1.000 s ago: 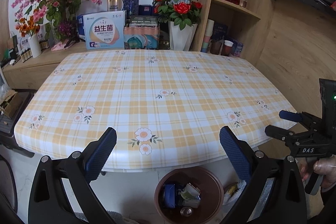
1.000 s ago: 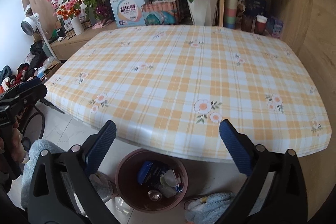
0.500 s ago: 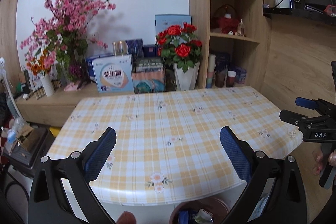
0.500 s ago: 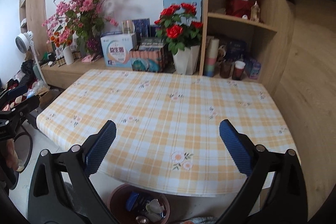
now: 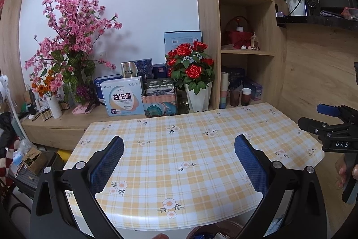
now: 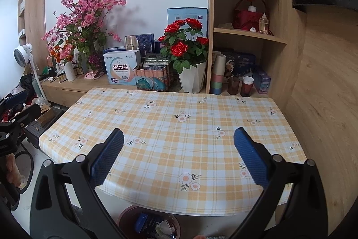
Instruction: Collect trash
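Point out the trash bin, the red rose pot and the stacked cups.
trash bin (image 6: 125, 220): right wrist view, left rim.
red rose pot (image 6: 193, 77): right wrist view, white front wall.
stacked cups (image 6: 218, 73): right wrist view, mid-stack.

I see the trash bin at about six o'clock in my right wrist view, on the floor just under the near edge of the table. It is a round, reddish-brown pail standing upright, its mouth open. Inside lies the trash: a blue packet toward nine o'clock within the bin and crumpled white and pale wrappers toward three o'clock. In my left wrist view only a sliver of the same brown rim shows at six o'clock, with scraps of blue and white inside.
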